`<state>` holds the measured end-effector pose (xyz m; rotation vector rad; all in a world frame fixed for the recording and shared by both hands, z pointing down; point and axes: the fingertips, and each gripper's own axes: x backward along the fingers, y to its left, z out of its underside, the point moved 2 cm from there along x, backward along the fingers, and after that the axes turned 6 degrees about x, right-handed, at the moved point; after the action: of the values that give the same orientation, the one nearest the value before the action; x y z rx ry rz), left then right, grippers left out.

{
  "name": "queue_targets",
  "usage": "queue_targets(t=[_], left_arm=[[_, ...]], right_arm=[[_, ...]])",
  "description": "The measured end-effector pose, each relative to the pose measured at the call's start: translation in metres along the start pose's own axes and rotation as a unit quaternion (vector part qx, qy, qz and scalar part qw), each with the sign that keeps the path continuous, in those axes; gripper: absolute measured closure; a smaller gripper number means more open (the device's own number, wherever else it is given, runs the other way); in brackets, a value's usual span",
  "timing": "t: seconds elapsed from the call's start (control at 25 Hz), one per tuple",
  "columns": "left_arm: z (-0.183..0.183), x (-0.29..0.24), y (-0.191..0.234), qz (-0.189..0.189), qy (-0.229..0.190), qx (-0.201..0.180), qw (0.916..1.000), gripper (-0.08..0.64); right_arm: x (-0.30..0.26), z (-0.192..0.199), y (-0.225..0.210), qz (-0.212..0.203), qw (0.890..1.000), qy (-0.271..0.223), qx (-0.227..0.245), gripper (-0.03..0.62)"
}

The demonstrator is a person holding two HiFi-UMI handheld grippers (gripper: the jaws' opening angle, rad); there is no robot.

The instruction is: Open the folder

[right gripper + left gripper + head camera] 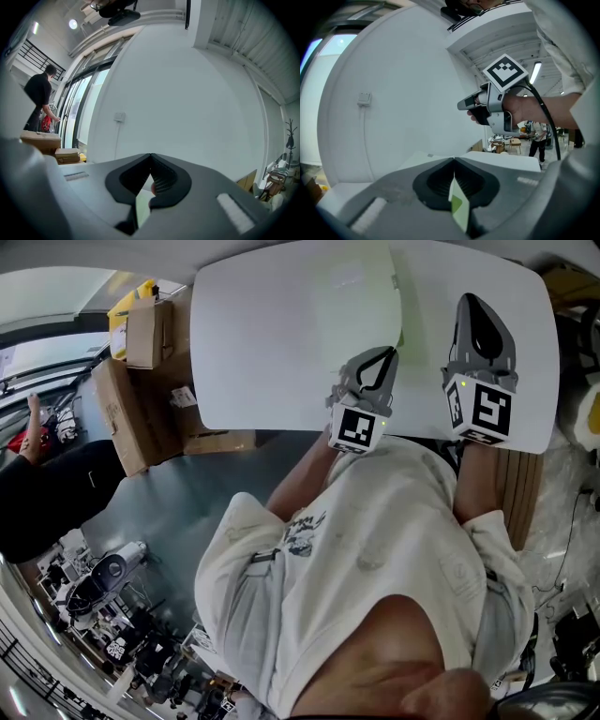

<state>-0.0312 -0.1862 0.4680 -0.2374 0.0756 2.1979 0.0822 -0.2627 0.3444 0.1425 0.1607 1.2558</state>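
In the head view the folder [361,296] lies far and central on the table [253,352], the left gripper [384,354] at its near edge and the right gripper [471,304] just right of it. The left gripper view shows those jaws clamped on the thin green cover [457,206], so opening seems begun, not finished. In the right gripper view the jaws are closed, apparently empty.

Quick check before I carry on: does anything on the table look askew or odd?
Nothing spilled or damaged. The pale green folder lies on the white table, one cover edge pinched in the left tongs.
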Motion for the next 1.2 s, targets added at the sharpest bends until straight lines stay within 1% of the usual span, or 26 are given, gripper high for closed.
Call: queue_targets(t=[0.12,0.2,0.36,0.44,0.68,0.84,1.04,1.2], left_arm=[[-0.007,0.008,0.007,-0.033,-0.021,0.021,0.999,0.549],[-0.012,0.012,0.011,-0.05,-0.03,0.027,0.9979,0.549],[-0.015,0.018,0.015,-0.072,-0.036,0.036,0.9961,0.549],[-0.017,0.023,0.019,-0.091,-0.041,0.045,0.994,0.549],[-0.021,0.042,0.041,-0.154,-0.048,0.062,0.9849,0.549],[-0.024,0.057,0.054,-0.191,-0.06,0.077,0.9768,0.549],[-0.027,0.07,0.062,-0.225,-0.06,0.073,0.9698,0.551],[-0.03,0.08,0.076,-0.253,-0.069,0.079,0.9617,0.551]], right_arm=[[0.0,-0.001,0.004,-0.004,1.0,0.0,0.001,0.591],[0.0,-0.001,0.005,-0.006,1.0,0.0,0.001,0.591],[0.002,-0.002,0.007,-0.01,1.0,-0.003,0.0,0.591],[0.002,-0.003,0.01,-0.014,1.0,-0.003,0.0,0.591],[-0.001,-0.006,0.023,-0.034,0.999,-0.006,0.004,0.591],[-0.002,-0.007,0.035,-0.049,0.999,-0.01,0.008,0.591],[0.001,-0.01,0.044,-0.065,0.998,-0.013,0.007,0.591],[-0.001,-0.011,0.055,-0.076,0.997,-0.013,0.003,0.591]])
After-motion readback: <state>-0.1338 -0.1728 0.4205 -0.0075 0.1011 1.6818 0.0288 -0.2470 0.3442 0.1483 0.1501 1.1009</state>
